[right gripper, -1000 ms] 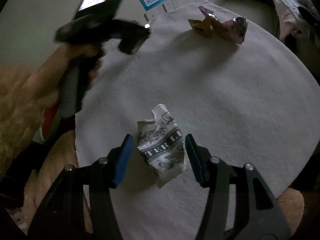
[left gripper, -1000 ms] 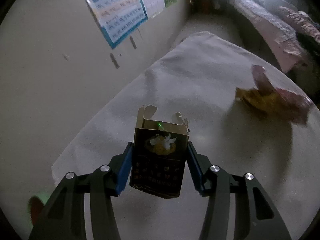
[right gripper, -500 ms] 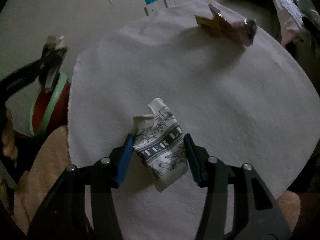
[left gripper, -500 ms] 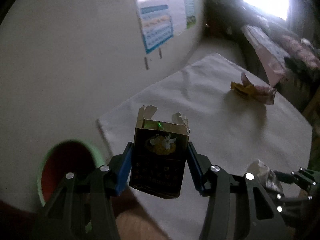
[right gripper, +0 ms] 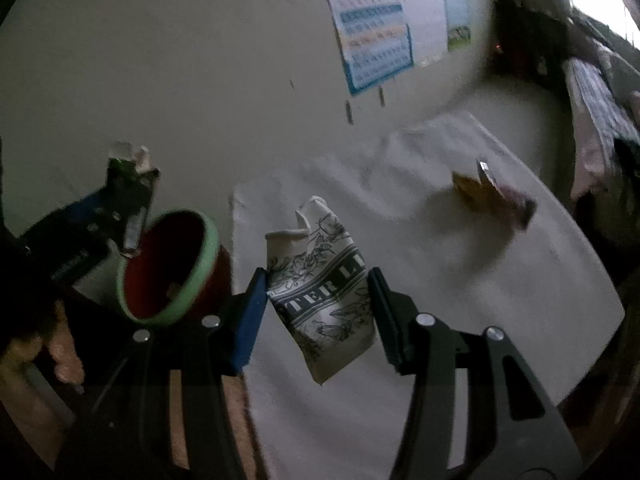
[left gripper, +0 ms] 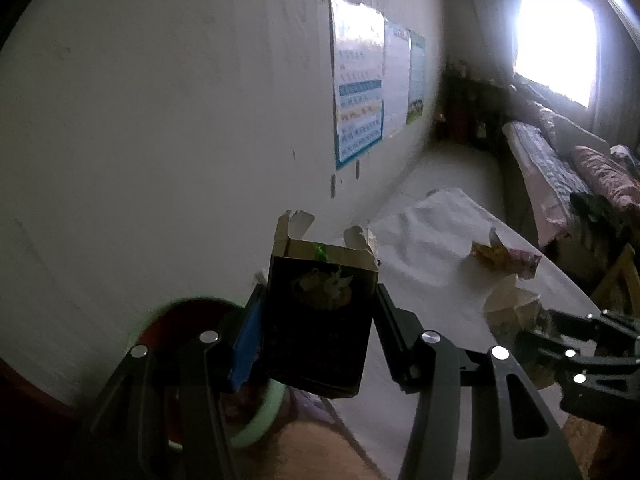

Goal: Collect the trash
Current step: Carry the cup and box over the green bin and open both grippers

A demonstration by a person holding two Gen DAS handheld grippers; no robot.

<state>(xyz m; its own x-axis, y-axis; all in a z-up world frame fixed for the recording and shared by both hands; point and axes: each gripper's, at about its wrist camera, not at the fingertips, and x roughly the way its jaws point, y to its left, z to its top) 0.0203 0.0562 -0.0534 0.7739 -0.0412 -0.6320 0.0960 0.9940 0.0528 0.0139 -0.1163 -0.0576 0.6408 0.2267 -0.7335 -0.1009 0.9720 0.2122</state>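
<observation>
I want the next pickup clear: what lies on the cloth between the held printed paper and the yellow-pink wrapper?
Nothing: in the right wrist view, bare white cloth separates printed paper from wrapper.

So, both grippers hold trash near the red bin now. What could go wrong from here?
The left gripper holds the dark carton near the red bin's rim, so an early release may miss. The right gripper pinches the crumpled printed wrapper only by its sides; it might slip. Both grippers are close together and could collide.

My left gripper (left gripper: pixel 318 322) and right gripper (right gripper: pixel 318 308) tilt downward — each clamped on something, raised side by side.
</observation>
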